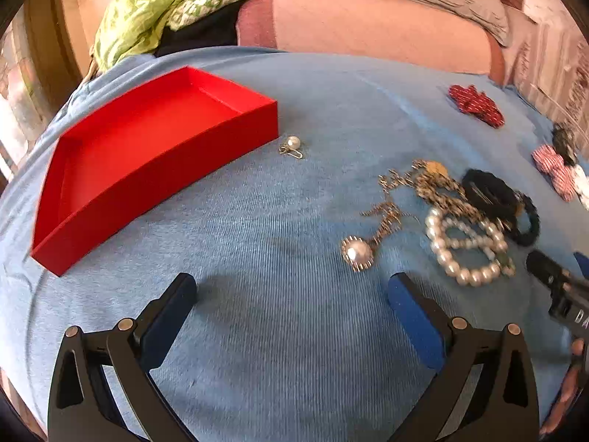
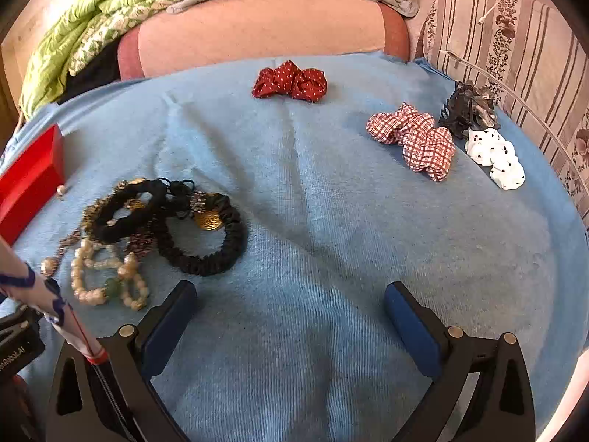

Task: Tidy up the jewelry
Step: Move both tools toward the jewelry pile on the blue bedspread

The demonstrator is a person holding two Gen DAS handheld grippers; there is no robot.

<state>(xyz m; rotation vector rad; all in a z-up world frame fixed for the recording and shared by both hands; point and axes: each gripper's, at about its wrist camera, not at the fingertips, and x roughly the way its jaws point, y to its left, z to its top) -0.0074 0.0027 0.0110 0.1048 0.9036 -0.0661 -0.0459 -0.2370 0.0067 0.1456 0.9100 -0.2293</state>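
An empty red box [image 1: 147,154] lies at the left on the blue towel; its corner [image 2: 29,184] shows in the right wrist view. A small pearl earring [image 1: 292,146] lies beside the box. A pearl pendant on a chain [image 1: 357,252], a pearl bracelet [image 1: 465,246] and black hair ties [image 1: 504,202] lie in a heap to the right. The same heap shows in the right wrist view, with the pearl bracelet [image 2: 106,276] and black hair ties [image 2: 198,232]. My left gripper [image 1: 292,291] is open and empty, just short of the pendant. My right gripper [image 2: 291,294] is open and empty over bare towel.
A red dotted scrunchie [image 2: 291,81], a red checked scrunchie [image 2: 416,140], a white dotted scrunchie [image 2: 495,158] and a dark hair claw [image 2: 467,110] lie at the back right. Beyond the blue towel [image 2: 331,221] are a pink cushion [image 2: 257,37], green bedding [image 1: 154,3] and a striped pillow [image 2: 515,55].
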